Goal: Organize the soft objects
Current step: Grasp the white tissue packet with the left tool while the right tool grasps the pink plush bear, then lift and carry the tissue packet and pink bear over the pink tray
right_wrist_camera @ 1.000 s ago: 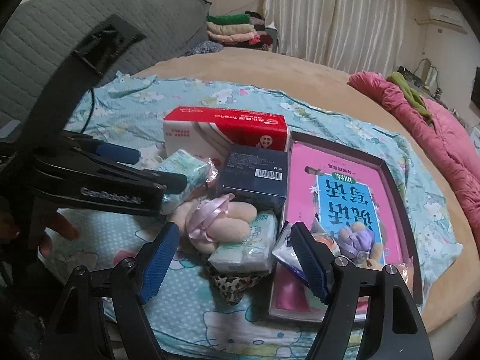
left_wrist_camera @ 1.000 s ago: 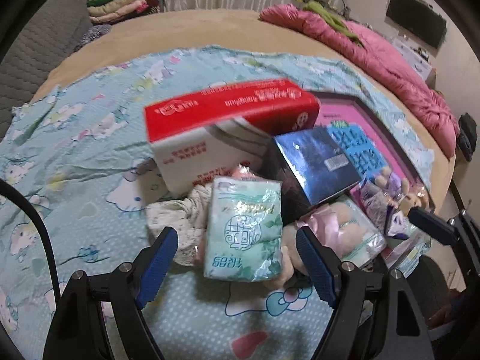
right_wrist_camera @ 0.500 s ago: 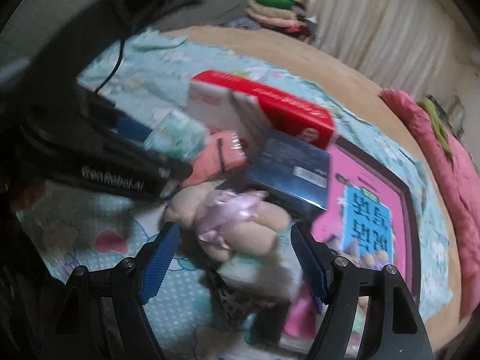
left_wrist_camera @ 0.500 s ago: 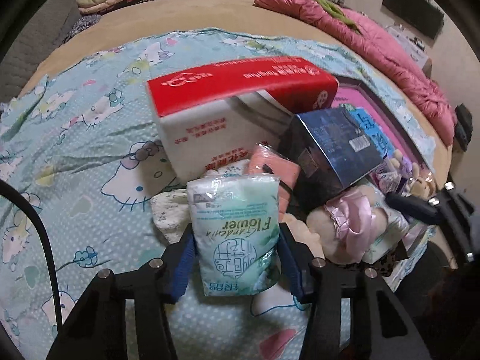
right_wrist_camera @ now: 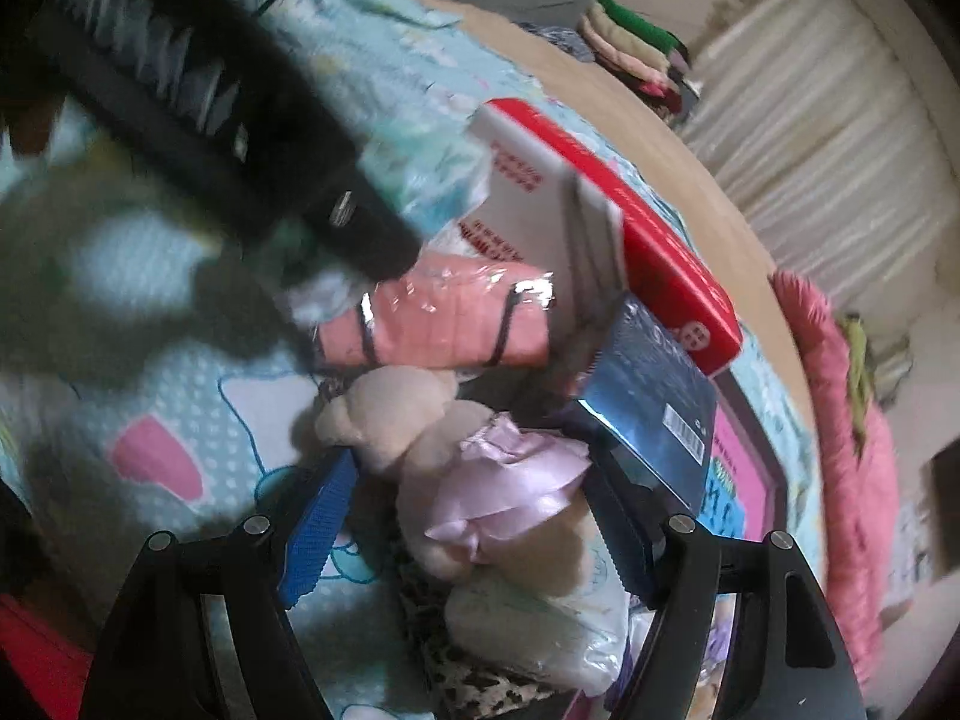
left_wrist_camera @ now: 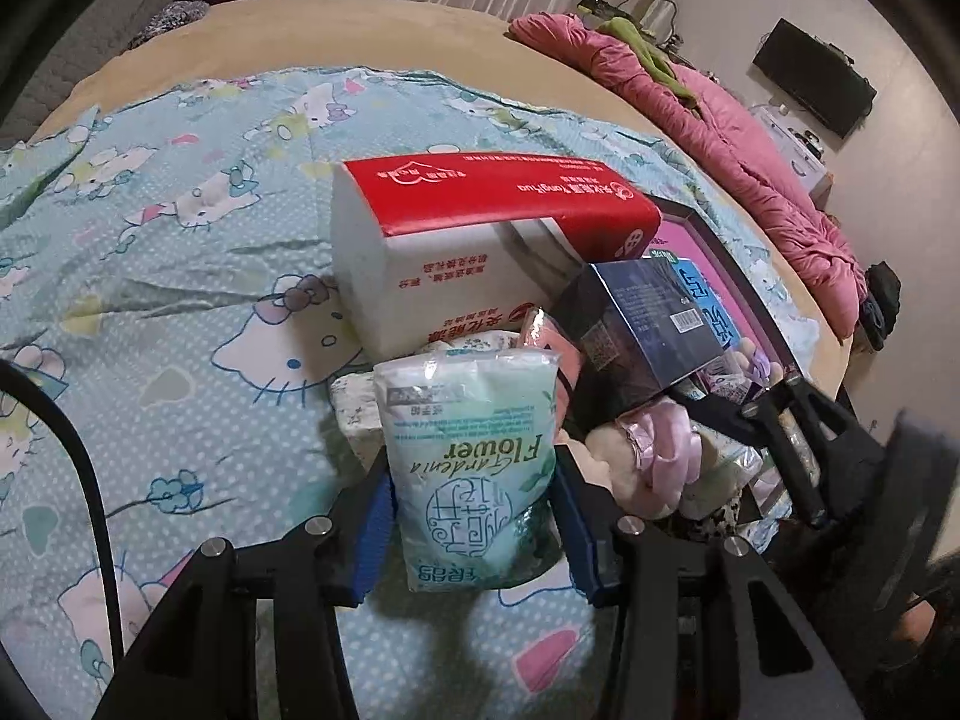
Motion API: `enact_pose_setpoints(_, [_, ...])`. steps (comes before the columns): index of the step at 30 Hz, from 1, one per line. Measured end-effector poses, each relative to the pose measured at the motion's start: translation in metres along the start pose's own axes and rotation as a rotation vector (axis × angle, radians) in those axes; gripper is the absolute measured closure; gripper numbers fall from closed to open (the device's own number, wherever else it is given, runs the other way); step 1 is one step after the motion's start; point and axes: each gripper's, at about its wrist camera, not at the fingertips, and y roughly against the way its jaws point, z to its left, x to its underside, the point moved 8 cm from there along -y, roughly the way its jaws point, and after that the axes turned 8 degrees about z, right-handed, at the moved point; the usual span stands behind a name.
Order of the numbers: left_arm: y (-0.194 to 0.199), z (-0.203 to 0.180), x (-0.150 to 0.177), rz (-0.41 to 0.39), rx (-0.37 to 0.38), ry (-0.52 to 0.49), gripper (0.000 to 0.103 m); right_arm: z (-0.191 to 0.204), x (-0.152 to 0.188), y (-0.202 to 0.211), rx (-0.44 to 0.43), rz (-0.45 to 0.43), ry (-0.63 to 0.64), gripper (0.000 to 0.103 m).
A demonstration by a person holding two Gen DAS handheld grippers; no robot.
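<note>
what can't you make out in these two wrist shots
- Left wrist view: the pink-framed picture book is mostly hidden by the dark blue box.
- Left wrist view: the right gripper is cut off by the edge, its opening unreadable.
- Right wrist view: the left gripper is a motion-blurred dark shape covering the green tissue pack.

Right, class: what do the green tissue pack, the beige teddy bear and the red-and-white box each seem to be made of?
Green tissue pack: thin glossy plastic film, judging by its sheen and wrinkles; it looks soft inside.
Beige teddy bear: matte plush fabric with a fuzzy nap; its lilac ribbon looks like shiny satin.
Red-and-white box: probably printed card or a film-wrapped paper pack, given its flat faces and crisp edges.
</note>
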Motion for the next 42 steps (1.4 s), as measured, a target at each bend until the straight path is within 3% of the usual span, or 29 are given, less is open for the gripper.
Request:
enact_pose_setpoints(5, [0.009, 0.005, 0.006, -0.009, -0.011, 0.012, 0.054, 0.002, 0.005, -0.007, 0.063, 0.015, 0.043, 0.054])
enact_pose_setpoints(8, [0.015, 0.010, 0.008, -0.021, -0.011, 0.025, 0.054, -0.005, 0.004, 0.004, -0.051, -0.030, -0.042, 0.063])
enact_pose_setpoints(11, [0.024, 0.015, 0.010, -0.035, -0.034, 0.036, 0.054, -0.003, 0.002, 0.017, -0.269, -0.084, -0.145, 0.063])
enact_pose_setpoints(13, [0.035, 0.017, 0.009, -0.055, -0.042, 0.037, 0.054, 0.000, 0.002, 0.018, -0.357, -0.074, -0.199, 0.063])
enact_pose_setpoints(17, [0.053, 0.021, 0.009, -0.096, -0.052, 0.047, 0.054, 0.008, 0.001, 0.022, -0.411, -0.073, -0.200, 0.064])
enact_pose_setpoints(24, [0.062, 0.028, 0.013, -0.105, -0.087, 0.059, 0.054, 0.017, -0.002, 0.047, -0.460, -0.106, -0.257, 0.064])
enact_pose_setpoints(31, [0.083, 0.019, 0.012, -0.159, -0.123, 0.066, 0.054, -0.010, 0.004, 0.064, -0.377, -0.157, -0.330, 0.064])
enact_pose_setpoints(42, [0.111, -0.001, 0.009, -0.214, -0.126, 0.080, 0.054, -0.053, 0.021, 0.094, -0.338, -0.260, -0.468, 0.064])
